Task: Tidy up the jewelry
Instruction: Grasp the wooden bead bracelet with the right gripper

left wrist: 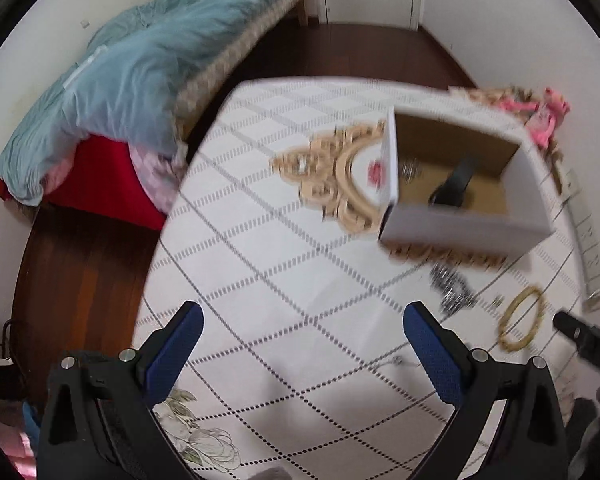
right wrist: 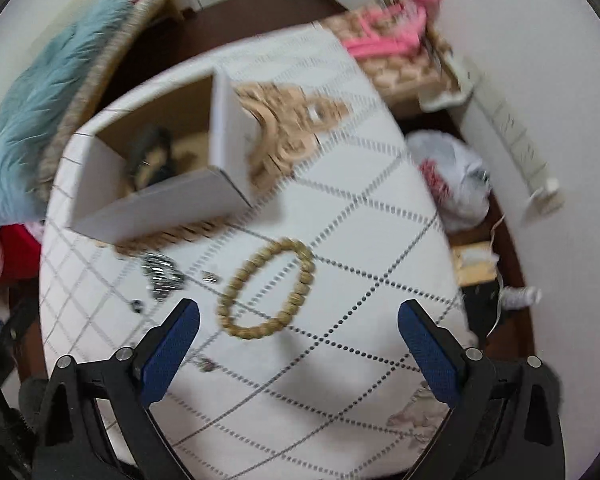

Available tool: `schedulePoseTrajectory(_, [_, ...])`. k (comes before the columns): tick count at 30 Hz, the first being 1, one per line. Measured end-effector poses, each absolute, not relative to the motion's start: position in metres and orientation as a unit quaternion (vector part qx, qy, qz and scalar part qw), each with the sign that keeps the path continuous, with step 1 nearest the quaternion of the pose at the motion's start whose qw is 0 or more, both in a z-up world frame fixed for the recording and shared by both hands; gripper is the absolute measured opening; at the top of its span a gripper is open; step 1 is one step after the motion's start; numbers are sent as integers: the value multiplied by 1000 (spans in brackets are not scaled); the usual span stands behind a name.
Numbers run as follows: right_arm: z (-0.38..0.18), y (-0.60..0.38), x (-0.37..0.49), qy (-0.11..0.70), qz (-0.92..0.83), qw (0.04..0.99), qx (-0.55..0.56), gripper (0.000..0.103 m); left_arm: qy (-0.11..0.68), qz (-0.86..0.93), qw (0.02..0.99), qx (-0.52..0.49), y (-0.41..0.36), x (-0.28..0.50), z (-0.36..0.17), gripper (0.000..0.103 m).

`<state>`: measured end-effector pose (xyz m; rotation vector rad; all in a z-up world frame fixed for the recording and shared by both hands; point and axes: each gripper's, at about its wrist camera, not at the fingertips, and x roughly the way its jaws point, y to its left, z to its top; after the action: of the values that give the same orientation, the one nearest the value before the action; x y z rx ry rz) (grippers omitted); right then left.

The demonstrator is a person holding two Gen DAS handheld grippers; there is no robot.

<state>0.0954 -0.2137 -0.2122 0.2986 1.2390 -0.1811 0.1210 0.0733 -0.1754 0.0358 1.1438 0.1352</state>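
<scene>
A tan beaded bracelet (right wrist: 266,290) lies flat on the white quilted tabletop (right wrist: 340,360), just ahead of my right gripper (right wrist: 298,316), which is open and empty. The bracelet also shows in the left wrist view (left wrist: 522,318). A silver chain heap (right wrist: 160,274) (left wrist: 450,288) lies left of it, with small silver bits (right wrist: 211,278) nearby. A white cardboard box (right wrist: 160,200) (left wrist: 460,224), open on top, holds a dark watch-like item (left wrist: 454,186). My left gripper (left wrist: 302,320) is open and empty over the bare cloth, left of the jewelry.
A carved wooden ornament (left wrist: 336,172) lies under and beside the box. A bed with a blue quilt (left wrist: 132,76) stands at the left. A woven basket with pink items (right wrist: 396,52) and a white power strip (right wrist: 516,144) are at the right.
</scene>
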Motion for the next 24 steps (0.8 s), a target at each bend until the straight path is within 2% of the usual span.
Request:
schedulePoseTrajectory(3, [-236,-221,101,577,-96,799,137,89,558,65,827,28,69,120,-196,102])
schedulePoseTrajectory(5, [-248,-221,105,578,-100,799,136,78,567,63,821,32,67,119,-206,102])
schedulePoseTrajectory(9, [-257,-216,111,569,-104,807,116,67,575,56,815,41,62,120,-216,102])
schedulePoseTrajectory(10, [-257,-214,112,568,-106,809,109,59,576,53,815,44,60,119,-217,102])
schedulePoseTrajectory(11, [-257,-211,111,563,-112,814,92,46,576,49,815,47,58,120,-217,102])
schedulePoseTrajectory(12, [-257,-210,111,560,-115,817,81,39,576,43,815,49,55,119,-218,102])
schedulePoseTrajectory(13, [-256,-210,111,556,-115,820,74,22,576,35,815,53,50,118,-219,102])
schedulePoseTrajectory(14, [-255,-210,110,555,-113,821,73,10,577,26,815,56,45,118,-220,102])
schedulePoseTrajectory(24, [-251,-255,75,560,-117,809,134,10,578,-74,811,52,-8,102,-224,102])
